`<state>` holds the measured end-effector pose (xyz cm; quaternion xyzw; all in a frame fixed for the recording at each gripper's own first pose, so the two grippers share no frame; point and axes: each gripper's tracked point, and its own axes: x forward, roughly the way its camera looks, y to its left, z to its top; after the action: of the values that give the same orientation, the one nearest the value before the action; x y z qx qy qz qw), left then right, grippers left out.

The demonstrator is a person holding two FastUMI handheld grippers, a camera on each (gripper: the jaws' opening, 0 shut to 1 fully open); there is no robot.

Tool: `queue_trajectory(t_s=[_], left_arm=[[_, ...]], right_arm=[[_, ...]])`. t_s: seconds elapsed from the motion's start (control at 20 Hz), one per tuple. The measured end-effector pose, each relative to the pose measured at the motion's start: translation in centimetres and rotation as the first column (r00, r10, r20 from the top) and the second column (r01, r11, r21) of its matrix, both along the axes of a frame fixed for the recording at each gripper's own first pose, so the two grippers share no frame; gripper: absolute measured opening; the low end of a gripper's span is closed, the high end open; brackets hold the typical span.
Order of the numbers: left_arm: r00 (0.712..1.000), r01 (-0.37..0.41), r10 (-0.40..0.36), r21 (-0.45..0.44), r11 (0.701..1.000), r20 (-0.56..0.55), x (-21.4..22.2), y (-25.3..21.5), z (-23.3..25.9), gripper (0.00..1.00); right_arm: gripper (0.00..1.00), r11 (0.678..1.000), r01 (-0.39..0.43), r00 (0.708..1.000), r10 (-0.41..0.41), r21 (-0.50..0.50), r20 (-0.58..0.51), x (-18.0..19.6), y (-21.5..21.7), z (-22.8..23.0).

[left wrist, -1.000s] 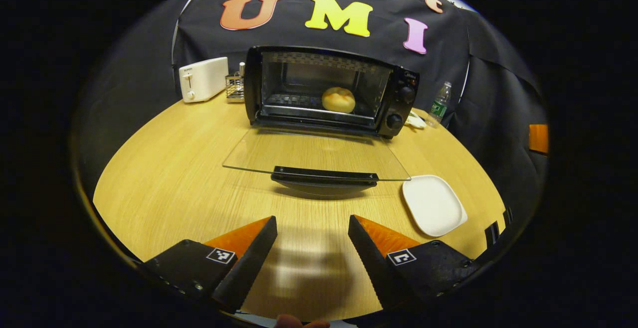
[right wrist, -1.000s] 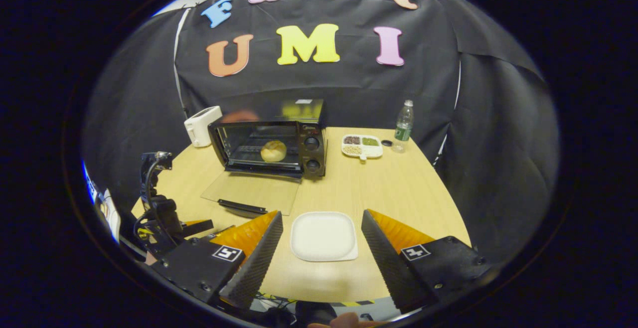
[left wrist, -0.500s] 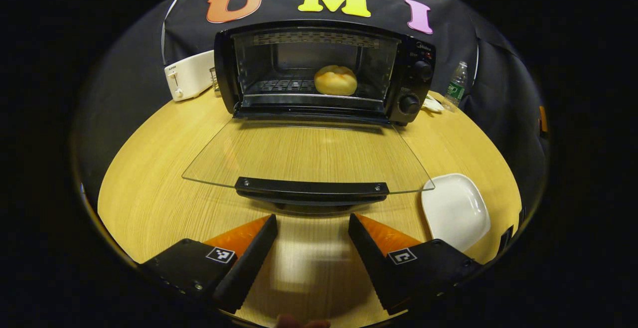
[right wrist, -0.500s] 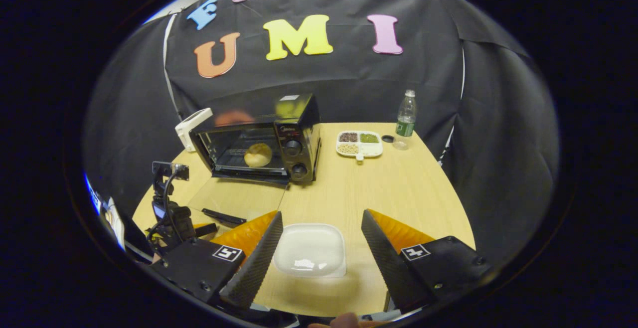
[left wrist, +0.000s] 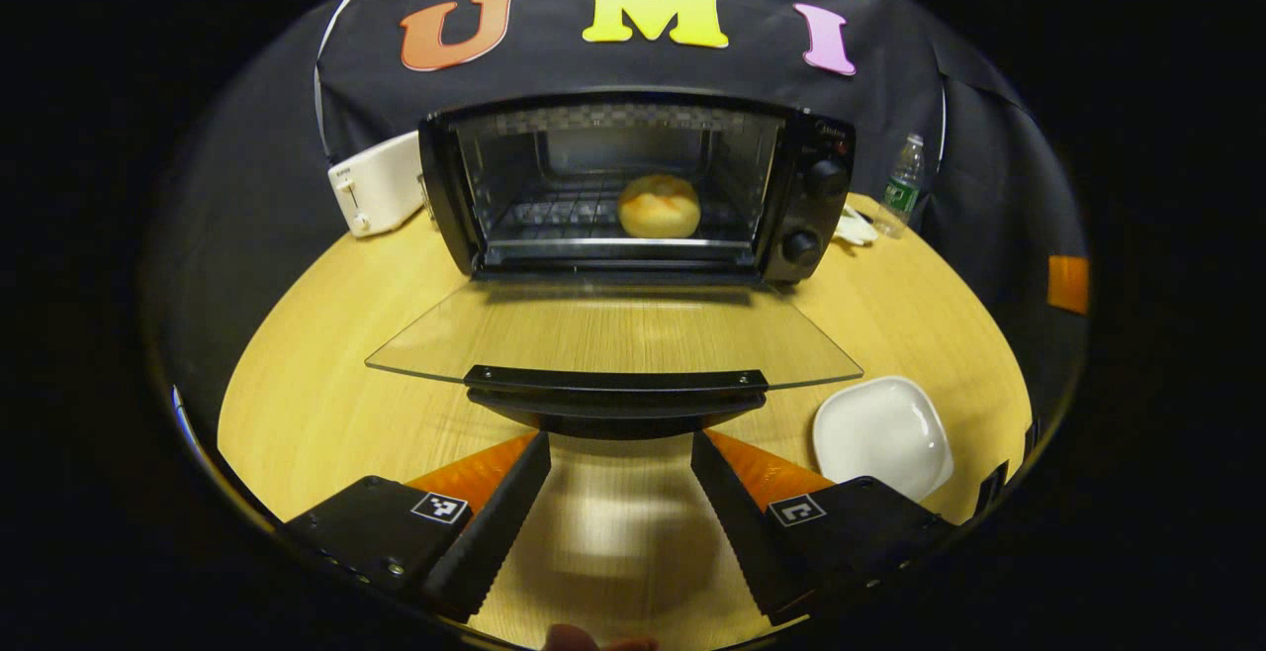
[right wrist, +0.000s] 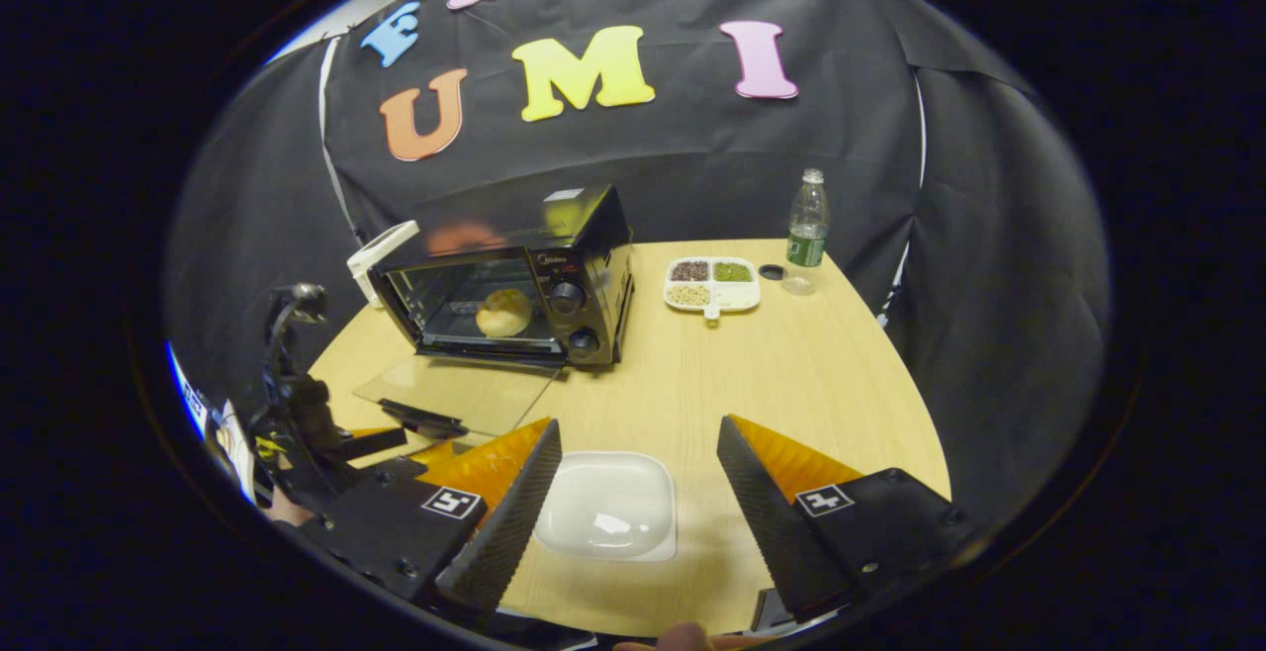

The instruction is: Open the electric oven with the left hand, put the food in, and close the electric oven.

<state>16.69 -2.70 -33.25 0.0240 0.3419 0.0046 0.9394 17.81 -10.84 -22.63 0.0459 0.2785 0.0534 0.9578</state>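
A black electric oven (left wrist: 633, 186) (right wrist: 514, 275) stands at the back of the round wooden table with its glass door (left wrist: 613, 334) (right wrist: 455, 389) folded down flat. A round bun (left wrist: 659, 206) (right wrist: 503, 313) rests on the rack inside. My left gripper (left wrist: 620, 453) is open, its fingertips just below the door's black handle (left wrist: 615, 382), nothing between them. In the right gripper view the left gripper (right wrist: 371, 443) appears at the left, under the door's edge. My right gripper (right wrist: 639, 438) is open above an empty white plate (right wrist: 606, 519) (left wrist: 882, 435).
A white toaster (left wrist: 376, 181) (right wrist: 381, 247) stands left of the oven. A divided dish of beans (right wrist: 712, 285) and a plastic bottle (right wrist: 806, 231) (left wrist: 902, 186) sit to the oven's right. Bare table (right wrist: 791, 374) lies right of the plate.
My left gripper has come closer to the oven and dropped lower, so its tips now sit right under the door handle. The right gripper drifted slightly right, keeping over the plate.
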Motion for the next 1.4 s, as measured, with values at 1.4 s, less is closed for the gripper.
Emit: queue_trajectory(t_s=[1.4], left_arm=[[0.821,0.054,-0.03,-0.025,0.998,0.57,-20.0,2.9,30.0,0.89]], right_arm=[[0.97,0.997,0.077,0.915,-0.067,-0.011,0.398,-18.6,7.6,15.8]])
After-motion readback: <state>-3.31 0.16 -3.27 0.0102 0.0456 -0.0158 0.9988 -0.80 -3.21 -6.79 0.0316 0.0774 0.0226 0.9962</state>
